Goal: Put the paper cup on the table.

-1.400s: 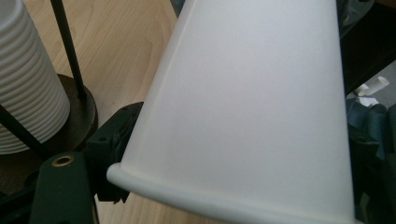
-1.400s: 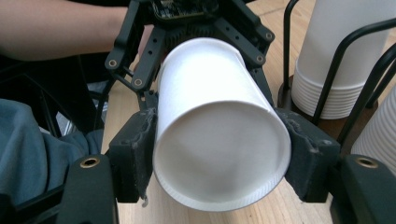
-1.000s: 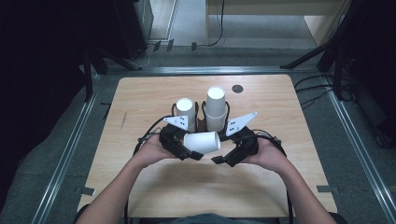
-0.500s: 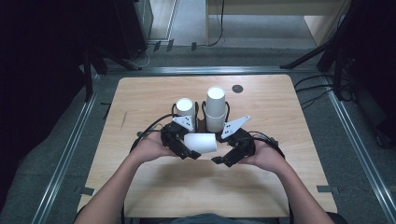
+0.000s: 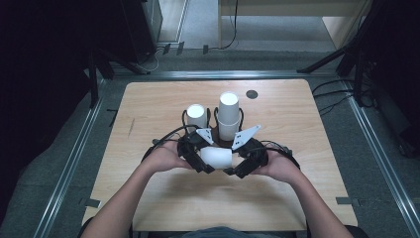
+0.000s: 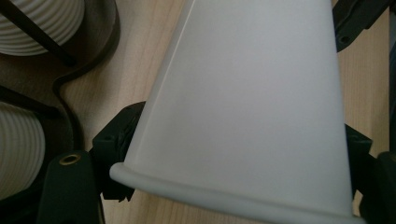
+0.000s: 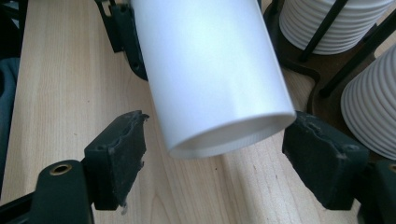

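A white paper cup [image 5: 216, 157] lies on its side in the air, just above the wooden table [image 5: 148, 109], between the two hands. My left gripper [image 5: 204, 159] is shut on it near the rolled rim; in the left gripper view its pads [image 6: 116, 151] press the cup's [image 6: 252, 93] wall. My right gripper [image 5: 232, 164] stands around the cup's base end [image 7: 219, 116]. Its jaws have just been closing. A gap remains beside the left pad [image 7: 119, 149], so the cup sits between them unpressed.
Behind the hands, two stacks of ribbed white cups [image 5: 196, 115] [image 5: 228, 113] stand in a dark wire holder [image 5: 216, 133]. A small black disc [image 5: 252, 93] lies at the far right of the table. Cables trail from both grippers.
The left hand has brought the cup slightly toward the near edge and the right gripper. The right jaws have narrowed around the cup's base end.
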